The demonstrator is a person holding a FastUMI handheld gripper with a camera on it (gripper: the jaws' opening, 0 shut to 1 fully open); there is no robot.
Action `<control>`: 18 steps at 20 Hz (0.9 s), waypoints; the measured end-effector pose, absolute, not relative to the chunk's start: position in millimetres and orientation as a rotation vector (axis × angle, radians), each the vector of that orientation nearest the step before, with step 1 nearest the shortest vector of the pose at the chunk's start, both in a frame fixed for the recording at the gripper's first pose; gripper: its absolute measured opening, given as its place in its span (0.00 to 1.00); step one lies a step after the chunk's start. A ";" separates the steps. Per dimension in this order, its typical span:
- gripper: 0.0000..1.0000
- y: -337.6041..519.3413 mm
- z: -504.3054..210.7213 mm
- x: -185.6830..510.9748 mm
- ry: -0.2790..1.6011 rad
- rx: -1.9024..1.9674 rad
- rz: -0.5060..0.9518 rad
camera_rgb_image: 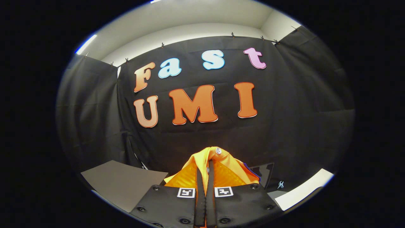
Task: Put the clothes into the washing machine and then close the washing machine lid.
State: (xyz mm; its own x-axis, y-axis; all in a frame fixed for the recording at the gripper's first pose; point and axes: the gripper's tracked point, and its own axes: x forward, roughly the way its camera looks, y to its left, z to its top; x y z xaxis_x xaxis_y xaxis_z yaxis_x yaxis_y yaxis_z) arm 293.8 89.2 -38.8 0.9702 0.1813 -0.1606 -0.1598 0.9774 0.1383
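Note:
An orange garment (221, 158) with a small white button and a dark blue trim is pinched between my two fingers and bunches up just above and ahead of them. My gripper (205, 177) is shut on the cloth and held high, facing the black booth wall. A dark glossy panel (264, 174), perhaps the washing machine lid, shows just right of the garment; I cannot tell for sure what it is. The rest of the machine is hidden below the fingers.
A grey flat surface (123, 183) lies low to the left of the fingers. A white surface edge (303, 190) runs low to the right. A small pale clip-like item (280, 184) sits near the white edge.

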 end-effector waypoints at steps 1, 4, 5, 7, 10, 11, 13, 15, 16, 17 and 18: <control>0.09 86.7 -42.7 297.6 0.166 0.127 0.175; 0.09 81.4 -53.4 300.1 0.160 0.101 0.183; 0.09 79.6 -62.4 299.6 0.172 0.101 0.187; 0.09 75.8 -93.5 295.3 0.212 0.099 0.190; 0.09 65.0 -154.7 291.7 0.294 0.104 0.176; 0.09 61.2 -176.7 290.2 0.324 0.112 0.170; 0.09 54.0 -214.5 289.3 0.378 0.127 0.151; 0.09 50.7 -245.6 289.4 0.425 0.142 0.136; 0.09 49.7 -261.0 287.3 0.452 0.145 0.133; 0.09 48.8 -274.8 286.1 0.473 0.142 0.131; 0.09 48.1 -291.2 284.9 0.493 0.132 0.126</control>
State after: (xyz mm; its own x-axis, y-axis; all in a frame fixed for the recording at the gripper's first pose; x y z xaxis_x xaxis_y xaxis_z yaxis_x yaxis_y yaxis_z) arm 284.9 48.1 -291.2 0.8734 0.1522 -0.4627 -0.0886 0.9837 0.1563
